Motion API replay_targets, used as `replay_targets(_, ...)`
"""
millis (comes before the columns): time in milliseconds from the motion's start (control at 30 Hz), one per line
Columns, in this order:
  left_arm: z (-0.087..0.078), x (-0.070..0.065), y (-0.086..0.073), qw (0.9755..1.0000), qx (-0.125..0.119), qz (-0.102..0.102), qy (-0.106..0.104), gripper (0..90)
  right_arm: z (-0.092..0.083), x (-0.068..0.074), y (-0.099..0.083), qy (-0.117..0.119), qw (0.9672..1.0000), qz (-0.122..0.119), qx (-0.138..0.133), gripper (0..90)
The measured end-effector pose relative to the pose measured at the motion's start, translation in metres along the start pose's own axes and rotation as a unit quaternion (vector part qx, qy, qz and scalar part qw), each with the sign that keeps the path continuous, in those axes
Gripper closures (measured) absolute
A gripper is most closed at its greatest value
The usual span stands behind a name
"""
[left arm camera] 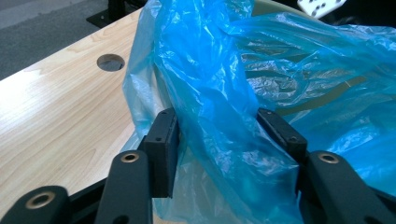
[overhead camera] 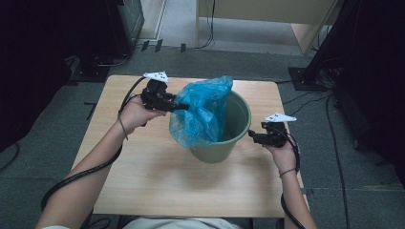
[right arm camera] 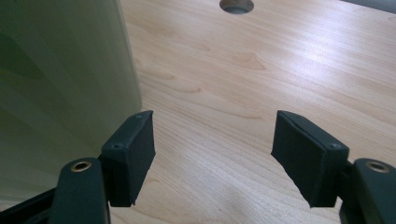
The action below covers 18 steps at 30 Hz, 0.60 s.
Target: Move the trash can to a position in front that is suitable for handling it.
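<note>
**Bag gathered at one side of the bin, fitting barely begun**

While the blue plastic bag (overhead camera: 203, 112) sits bunched over the near-left rim of the green bin (overhead camera: 236, 125), most of the lining work is left, as I judge it. Left gripper (overhead camera: 180, 107) has a thick fold of the bag between its fingers (left arm camera: 161, 144); they stand about half closed around it, and whether the pads truly pinch the film is hard to tell through the crumpled plastic. Right gripper (overhead camera: 253, 136) hovers low beside the bin's outer wall, its fingers (right arm camera: 133, 154) wide apart and holding nothing, with bare wooden surface (right arm camera: 243, 93) between them. Still to do: spread the mouth, draw it over the far rim, push the slack inside.
</note>
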<state>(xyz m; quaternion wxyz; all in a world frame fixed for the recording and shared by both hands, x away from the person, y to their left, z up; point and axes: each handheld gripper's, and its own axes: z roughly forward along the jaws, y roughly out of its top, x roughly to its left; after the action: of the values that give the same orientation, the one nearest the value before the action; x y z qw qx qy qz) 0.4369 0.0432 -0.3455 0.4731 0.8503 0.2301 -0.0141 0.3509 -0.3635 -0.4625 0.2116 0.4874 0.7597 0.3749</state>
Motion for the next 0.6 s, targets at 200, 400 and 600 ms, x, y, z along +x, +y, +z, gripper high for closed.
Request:
replay_targets(200,-0.001,-0.006,0.005,0.9993,0.002,0.025,0.029,60.4,0.014,0.006,-0.008,0.001,0.9996,-0.017,0.023,29.7)
replay_targets(400,-0.006,-0.007,0.009,0.999,0.003,0.027,0.037,67.4,0.016,0.006,-0.011,0.0,0.9994,-0.014,0.031,29.9)
replay_targets(600,-0.011,-0.007,0.012,0.999,0.0,0.021,0.039,74.7,0.017,0.004,-0.013,-0.001,0.9994,-0.011,0.033,30.1)
